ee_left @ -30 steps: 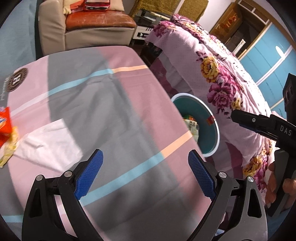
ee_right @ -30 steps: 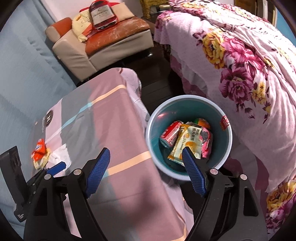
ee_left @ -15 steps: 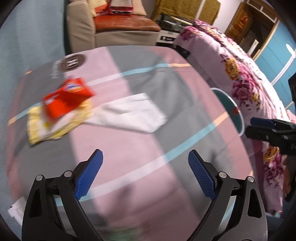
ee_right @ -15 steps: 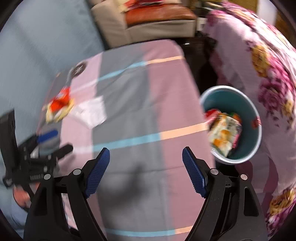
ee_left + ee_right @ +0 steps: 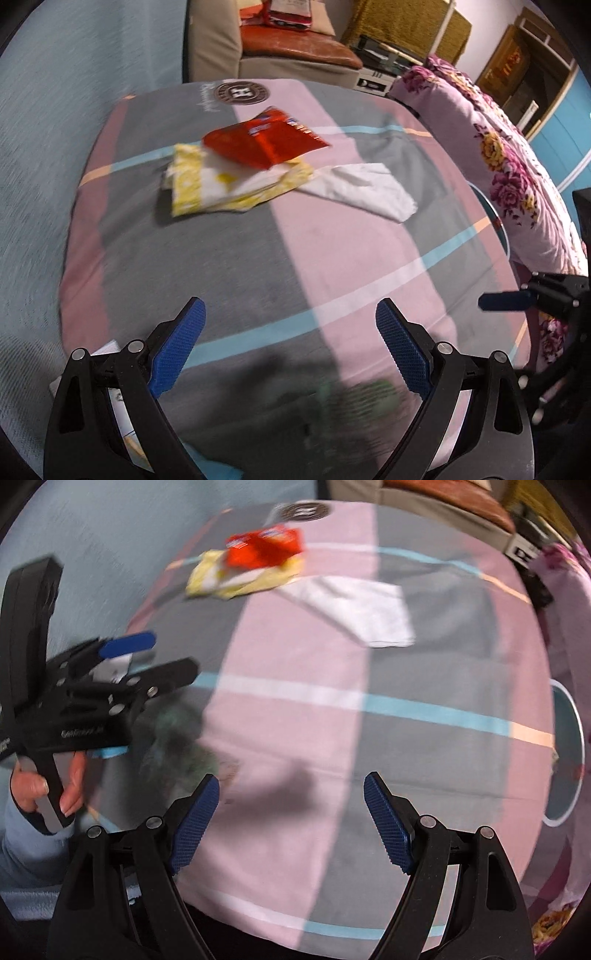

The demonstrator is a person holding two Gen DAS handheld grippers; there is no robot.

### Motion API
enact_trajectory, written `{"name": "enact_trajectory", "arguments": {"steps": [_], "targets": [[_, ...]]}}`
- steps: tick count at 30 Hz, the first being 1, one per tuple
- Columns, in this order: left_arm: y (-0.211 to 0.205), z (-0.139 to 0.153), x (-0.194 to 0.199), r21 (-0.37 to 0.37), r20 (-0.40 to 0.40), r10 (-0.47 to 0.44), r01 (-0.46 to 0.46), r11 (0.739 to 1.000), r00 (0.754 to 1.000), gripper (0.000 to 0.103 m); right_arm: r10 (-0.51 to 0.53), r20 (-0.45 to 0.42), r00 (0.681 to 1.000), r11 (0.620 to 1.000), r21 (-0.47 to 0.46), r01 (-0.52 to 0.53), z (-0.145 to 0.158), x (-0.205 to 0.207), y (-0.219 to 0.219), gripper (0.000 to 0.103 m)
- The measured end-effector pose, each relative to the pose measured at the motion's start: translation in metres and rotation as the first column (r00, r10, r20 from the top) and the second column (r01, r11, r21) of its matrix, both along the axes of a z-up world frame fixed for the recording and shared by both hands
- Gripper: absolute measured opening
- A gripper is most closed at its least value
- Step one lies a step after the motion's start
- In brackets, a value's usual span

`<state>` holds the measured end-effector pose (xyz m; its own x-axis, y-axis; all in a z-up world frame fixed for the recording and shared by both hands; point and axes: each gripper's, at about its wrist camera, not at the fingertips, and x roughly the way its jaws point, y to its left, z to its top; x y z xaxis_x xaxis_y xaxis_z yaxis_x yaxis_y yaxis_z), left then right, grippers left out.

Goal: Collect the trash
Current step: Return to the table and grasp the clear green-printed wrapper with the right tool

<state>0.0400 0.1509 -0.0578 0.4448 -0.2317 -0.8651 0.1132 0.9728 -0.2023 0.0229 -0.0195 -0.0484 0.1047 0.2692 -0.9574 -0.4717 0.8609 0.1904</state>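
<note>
Left wrist view: three pieces of trash lie clustered on the far part of the cloth-covered table (image 5: 229, 258), toward 12 o'clock from the left gripper (image 5: 291, 350). They are a red snack wrapper (image 5: 262, 142) resting on top of a yellow-and-white wrapper (image 5: 221, 184), and a white tissue (image 5: 362, 188) just beside them at about 1 o'clock, its near end touching or tucked under the yellow one. None of the three is in contact with either tool. The left gripper has its jaws spread wide with nothing between them, and the pile lies well apart from its tips. A blurred greenish item (image 5: 354, 398) sits close under that gripper near 5 o'clock; its nature cannot be told. Seen from the right wrist view, the same pile lies near 11 o'clock from the right gripper (image 5: 291, 823), whose jaws likewise stand wide and empty. The teal bin (image 5: 569, 753) shows only as a rim past the table's edge, at about 3 o'clock. Judged from this layout, at least three pieces remain to be collected, and no pickup is under way. What the bin already contains cannot be seen. The person's hand (image 5: 48, 786) grips the left tool's handle at 9 o'clock.
</note>
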Motion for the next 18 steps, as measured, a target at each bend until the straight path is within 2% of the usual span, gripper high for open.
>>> {"name": "enact_trajectory", "arguments": {"steps": [3,5,10,14,18], "targets": [[0.013,-0.002,-0.004,-0.001,-0.004,0.021,-0.021,1.000,1.000,0.093,0.019,-0.027,0.999,1.000,0.015,-0.018,-0.006,-0.003,0.017,0.077],[0.020,-0.002,-0.006,-0.003,-0.002,0.035,-0.035,0.999,0.999,0.093,0.008,-0.072,0.997,0.999,0.037,-0.005,-0.015,-0.004,0.025,0.077],[0.033,-0.003,-0.009,-0.005,-0.003,0.064,-0.064,0.998,0.998,0.093,-0.016,-0.107,0.994,0.999,0.046,0.021,-0.028,-0.009,0.034,0.077],[0.039,-0.006,-0.011,-0.005,-0.007,0.075,-0.075,0.997,0.997,0.093,-0.039,-0.117,0.992,0.996,0.076,0.048,-0.035,-0.013,0.042,0.077],[0.039,-0.006,-0.012,0.001,-0.004,0.079,-0.079,0.997,0.997,0.093,-0.049,-0.087,0.995,0.994,0.090,0.056,-0.040,-0.017,0.047,0.074]]}}
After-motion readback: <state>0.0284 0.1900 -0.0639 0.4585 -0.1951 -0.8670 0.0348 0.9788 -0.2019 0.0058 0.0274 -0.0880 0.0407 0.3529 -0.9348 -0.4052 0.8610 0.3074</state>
